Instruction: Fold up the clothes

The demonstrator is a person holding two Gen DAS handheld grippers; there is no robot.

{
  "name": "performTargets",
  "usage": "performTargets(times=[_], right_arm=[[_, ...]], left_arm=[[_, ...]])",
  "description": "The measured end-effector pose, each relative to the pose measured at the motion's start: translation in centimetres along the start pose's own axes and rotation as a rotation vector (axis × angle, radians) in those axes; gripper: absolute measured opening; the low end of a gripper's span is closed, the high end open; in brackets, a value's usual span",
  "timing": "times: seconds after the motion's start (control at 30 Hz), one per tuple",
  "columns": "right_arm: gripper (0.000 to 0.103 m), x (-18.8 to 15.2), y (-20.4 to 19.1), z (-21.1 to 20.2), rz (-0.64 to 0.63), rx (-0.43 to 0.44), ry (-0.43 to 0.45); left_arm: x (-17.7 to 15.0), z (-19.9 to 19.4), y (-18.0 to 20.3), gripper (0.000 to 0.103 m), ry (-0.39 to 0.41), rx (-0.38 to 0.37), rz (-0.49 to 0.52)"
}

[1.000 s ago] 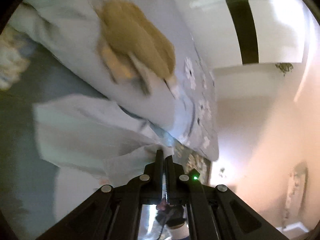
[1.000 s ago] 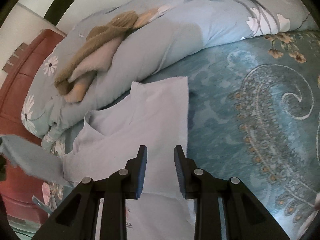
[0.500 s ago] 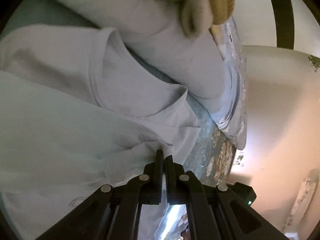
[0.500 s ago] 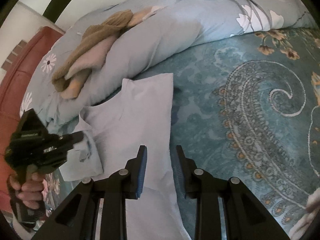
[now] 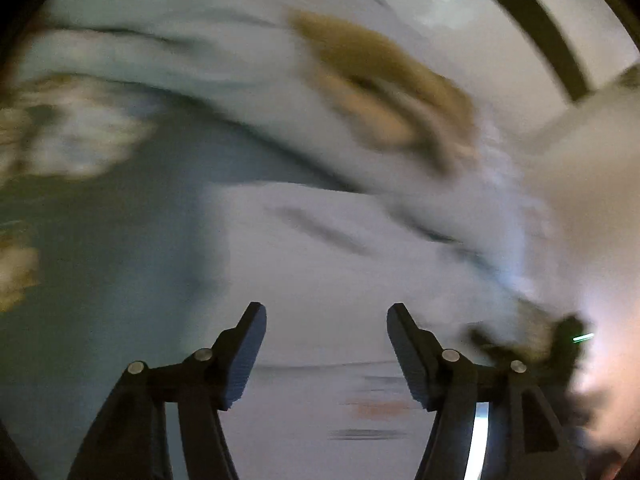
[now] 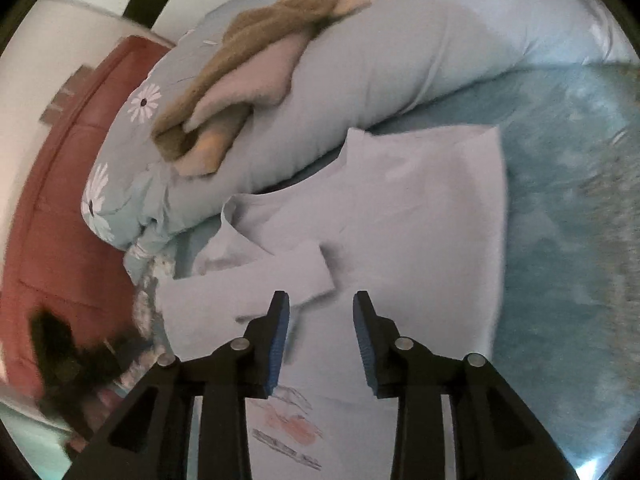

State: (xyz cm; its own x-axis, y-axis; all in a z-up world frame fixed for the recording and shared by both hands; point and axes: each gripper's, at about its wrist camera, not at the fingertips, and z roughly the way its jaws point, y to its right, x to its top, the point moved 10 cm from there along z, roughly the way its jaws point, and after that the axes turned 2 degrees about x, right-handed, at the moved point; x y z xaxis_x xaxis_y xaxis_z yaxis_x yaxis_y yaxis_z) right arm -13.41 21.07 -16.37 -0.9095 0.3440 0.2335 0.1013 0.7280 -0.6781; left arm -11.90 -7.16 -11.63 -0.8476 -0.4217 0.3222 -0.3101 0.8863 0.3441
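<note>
The pale T-shirt [image 6: 420, 216] lies flat on the bed [image 6: 560, 200], one sleeve [image 6: 256, 280] folded inward to narrow it; both the left hand-held gripper [image 5: 326, 344] and the right hand-held gripper [image 6: 320, 328] hover over it with jaws apart, holding nothing

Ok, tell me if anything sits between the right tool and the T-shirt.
Nothing visible does. The right tool is open and points straight at the pale T-shirt, spread on the bedspread. The folded-in sleeve lies just ahead of its fingers. The brown clothes sit beyond, on the duvet.
</note>
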Motion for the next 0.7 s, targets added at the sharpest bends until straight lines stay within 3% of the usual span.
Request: performTargets(times=[0.07,0.2,0.4,0.43,0.47,0.7], right_arm=[[0.034,0.2,-0.1,0.8,0.041,0.024,-0.013],[0.034,0.4,-0.2,2.3,0.095,0.035,-0.03],[0.034,1.0,-0.4,2.9,0.106,0.023,-0.02],[0.025,1.1,-0.4,2.9,0.101,0.017,-0.018],[0.007,1.2,-0.5,2.9,0.097,0.011,-0.016],[0.003,2.4,-3.1,-0.2,-0.122,-0.048,0.0]], left_arm=[[-1.2,0.2,-3.3,0.067,0.006,0.063,-0.075],[-2.7,1.4,-6.1,0.067,0.002,0.069,-0.187],[-3.6,2.9,-5.4,0.067,0.05,0.065,-0.172],[-3.7,3.1,-5.4,0.067,0.054,0.069,-0.16],[-3.7,3.1,-5.6,0.067,0.058,0.072,-0.149],[-3.5,3.3,-7.1,0.067,0.078,0.007,-0.216]])
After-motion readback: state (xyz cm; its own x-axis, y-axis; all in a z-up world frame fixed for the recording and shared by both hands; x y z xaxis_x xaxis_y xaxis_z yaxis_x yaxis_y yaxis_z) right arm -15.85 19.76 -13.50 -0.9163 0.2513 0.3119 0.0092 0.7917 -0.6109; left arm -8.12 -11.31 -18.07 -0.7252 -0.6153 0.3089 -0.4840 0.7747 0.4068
